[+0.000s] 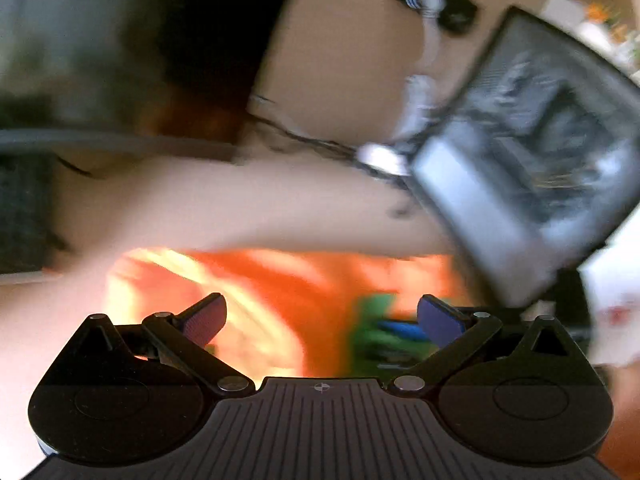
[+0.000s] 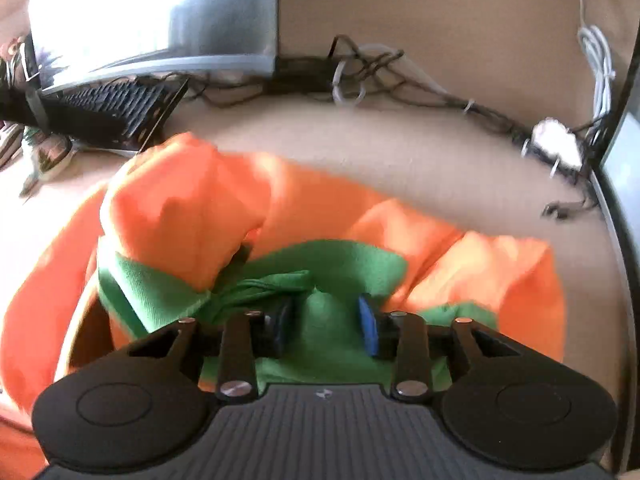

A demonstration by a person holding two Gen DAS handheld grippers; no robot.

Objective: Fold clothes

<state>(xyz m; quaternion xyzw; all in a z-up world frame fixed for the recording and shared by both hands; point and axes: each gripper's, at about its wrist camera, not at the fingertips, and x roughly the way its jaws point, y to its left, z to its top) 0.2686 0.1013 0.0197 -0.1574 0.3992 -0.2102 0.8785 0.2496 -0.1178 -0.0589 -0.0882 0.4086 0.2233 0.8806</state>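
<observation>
Orange garment (image 2: 240,208) with its green trim (image 2: 332,264) lies bunched on the beige table (image 2: 400,152), in front of a keyboard (image 2: 120,108) and a tangle of cables (image 2: 380,76). My right gripper (image 2: 326,330) has its blue pads parted, a ridge of green cloth rising between them; I cannot tell whether they press on it. My left gripper (image 1: 322,316) is spread wide above the blurred orange cloth, holding nothing.

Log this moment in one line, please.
garment: orange-and-green garment bunched on table | left gripper: open, empty | right gripper: fingers apart around green fabric fold | fold: unfinished
</observation>
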